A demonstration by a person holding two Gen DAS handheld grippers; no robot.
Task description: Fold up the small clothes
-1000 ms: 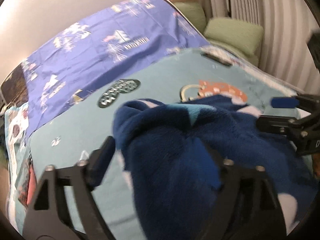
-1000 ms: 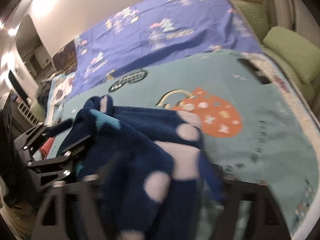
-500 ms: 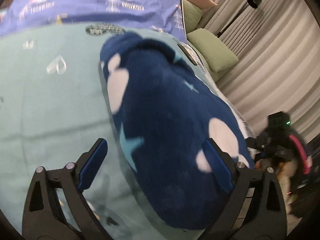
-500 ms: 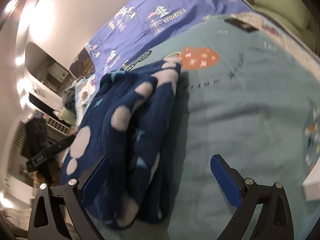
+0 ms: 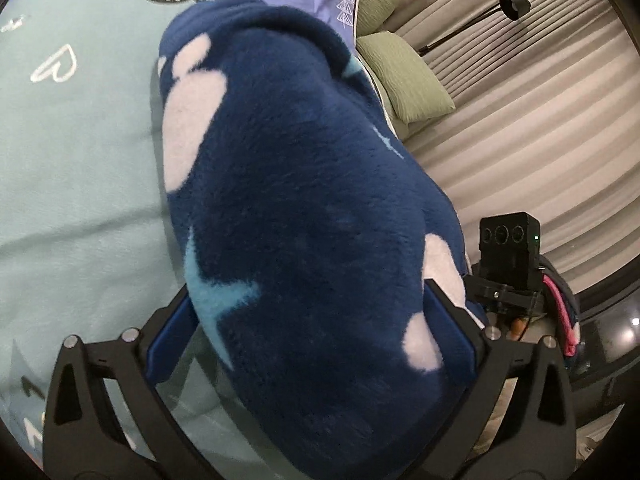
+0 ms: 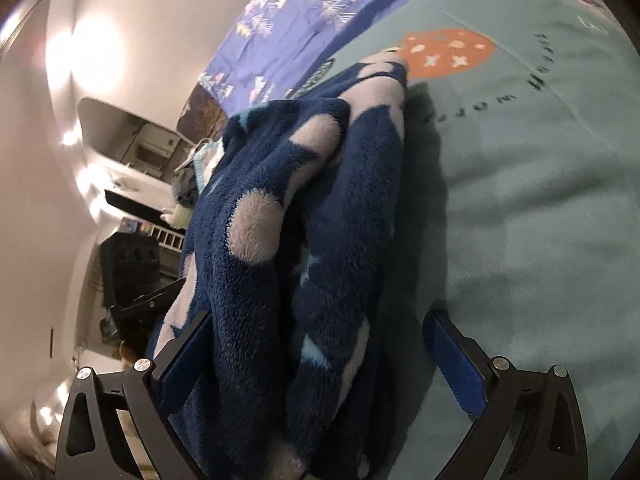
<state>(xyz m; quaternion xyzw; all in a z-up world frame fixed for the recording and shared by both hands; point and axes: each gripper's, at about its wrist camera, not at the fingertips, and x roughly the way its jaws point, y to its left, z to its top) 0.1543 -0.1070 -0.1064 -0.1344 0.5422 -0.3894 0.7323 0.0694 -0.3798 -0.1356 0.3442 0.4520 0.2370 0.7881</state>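
A dark blue fleece garment with white dots and light blue stars lies folded in a thick bundle on the teal blanket. My left gripper is open, its jaws wide on either side of the bundle's near end. In the right wrist view the same garment lies between the jaws of my right gripper, which is open too. The right gripper's body shows at the right of the left wrist view.
A purple printed sheet covers the far part of the bed. Green cushions and a floor lamp stand by the grey curtain. An orange print marks the blanket. Dark furniture stands off the bed's left side.
Both grippers let go of the garment and opened wide. They dropped low to the bundle's ends, which now lies folded on the blanket.
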